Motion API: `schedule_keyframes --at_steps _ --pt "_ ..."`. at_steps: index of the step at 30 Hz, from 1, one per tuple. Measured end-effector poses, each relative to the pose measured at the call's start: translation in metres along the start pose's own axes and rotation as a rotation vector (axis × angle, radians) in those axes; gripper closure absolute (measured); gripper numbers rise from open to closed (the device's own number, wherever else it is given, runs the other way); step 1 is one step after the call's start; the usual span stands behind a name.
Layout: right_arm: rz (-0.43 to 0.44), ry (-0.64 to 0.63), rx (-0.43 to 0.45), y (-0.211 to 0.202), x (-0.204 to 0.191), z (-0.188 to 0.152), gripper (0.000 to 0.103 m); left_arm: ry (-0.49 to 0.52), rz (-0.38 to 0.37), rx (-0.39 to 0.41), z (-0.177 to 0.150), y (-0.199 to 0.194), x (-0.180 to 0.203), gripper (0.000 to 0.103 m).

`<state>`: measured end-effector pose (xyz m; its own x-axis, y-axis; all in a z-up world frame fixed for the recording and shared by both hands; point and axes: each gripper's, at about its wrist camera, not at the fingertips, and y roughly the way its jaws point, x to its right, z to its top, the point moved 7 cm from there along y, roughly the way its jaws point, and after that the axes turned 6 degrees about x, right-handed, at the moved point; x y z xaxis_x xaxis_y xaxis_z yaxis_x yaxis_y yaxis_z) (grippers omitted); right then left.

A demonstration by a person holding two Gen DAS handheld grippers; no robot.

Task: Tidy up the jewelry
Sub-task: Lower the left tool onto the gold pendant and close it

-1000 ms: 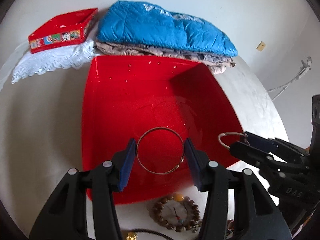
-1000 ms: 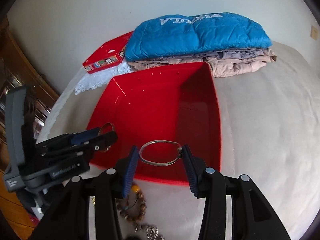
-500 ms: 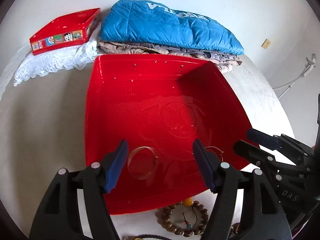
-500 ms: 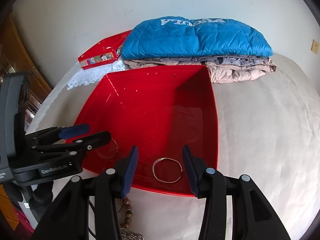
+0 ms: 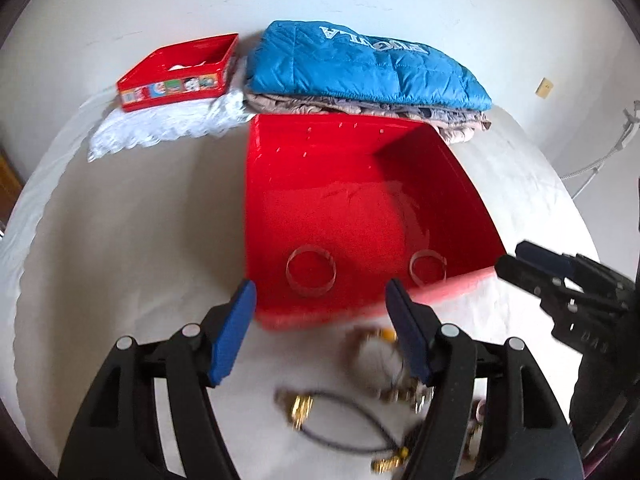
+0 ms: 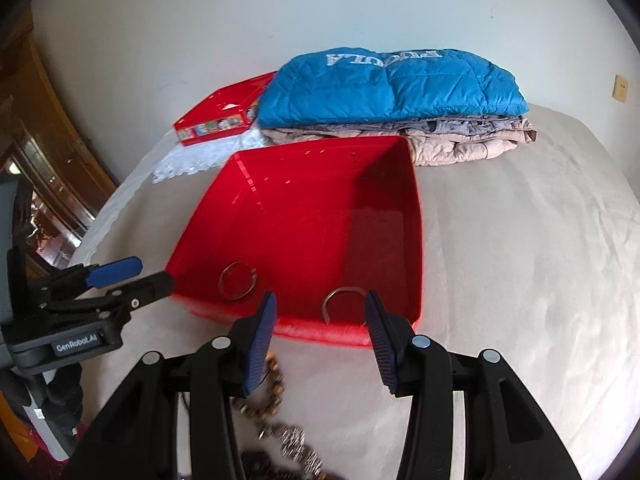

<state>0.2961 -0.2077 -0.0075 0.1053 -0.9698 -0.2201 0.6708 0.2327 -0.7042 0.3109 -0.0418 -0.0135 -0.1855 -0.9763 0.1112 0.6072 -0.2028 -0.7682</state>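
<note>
The pale bedspread (image 6: 520,280) carries everything. At its far edge lies a folded blue quilted jacket (image 6: 392,84) with white letters seen upside down; I can read "PUOULA" only roughly. It sits on folded beige clothes (image 6: 460,140). Beside that pile a small red box (image 5: 180,72) with cartoon stickers along its side rests on white lace (image 5: 168,128).

In front of me is the big red tray (image 6: 304,184), glossy and shallow. Two thin metal bangles lie flat in it near the closer rim, apart from each other: the left bangle (image 5: 311,272) and the right bangle (image 6: 343,304), partly hidden by the rim.

My left gripper (image 5: 320,332) is spread wide with nothing between its blue pads, just short of the tray's rim; its body reads "GenRobot.AI" in the right view. My right gripper (image 6: 320,340) is likewise spread and empty. On the cloth below lie a wooden bead bracelet (image 6: 272,392) and a dark cord with gold fittings (image 5: 340,420), both blurred.
</note>
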Motion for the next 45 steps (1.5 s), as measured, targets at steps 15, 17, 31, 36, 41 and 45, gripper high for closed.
schedule_keyframes --at_steps 15,17,31,36,41,45 --pt "0.091 -0.02 -0.131 0.001 -0.047 -0.07 0.068 0.037 -0.007 -0.131 -0.089 0.007 -0.013 0.054" --pt "0.101 -0.006 -0.148 0.005 -0.044 -0.075 0.07 0.037 -0.009 -0.155 -0.093 0.013 -0.013 0.057" --pt "0.088 0.0 -0.186 0.02 -0.039 -0.085 0.071 0.038 -0.009 -0.22 -0.103 0.037 -0.017 0.063" --pt "0.091 0.0 -0.195 0.025 -0.04 -0.088 0.071 0.036 -0.008 -0.216 -0.103 0.039 -0.018 0.077" --pt "0.09 0.002 -0.201 0.03 -0.039 -0.088 0.071 0.029 -0.034 -0.223 -0.105 0.038 -0.016 0.09" --pt "0.088 0.004 -0.197 0.032 -0.039 -0.089 0.071 0.032 -0.05 -0.206 -0.102 0.031 -0.014 0.091"
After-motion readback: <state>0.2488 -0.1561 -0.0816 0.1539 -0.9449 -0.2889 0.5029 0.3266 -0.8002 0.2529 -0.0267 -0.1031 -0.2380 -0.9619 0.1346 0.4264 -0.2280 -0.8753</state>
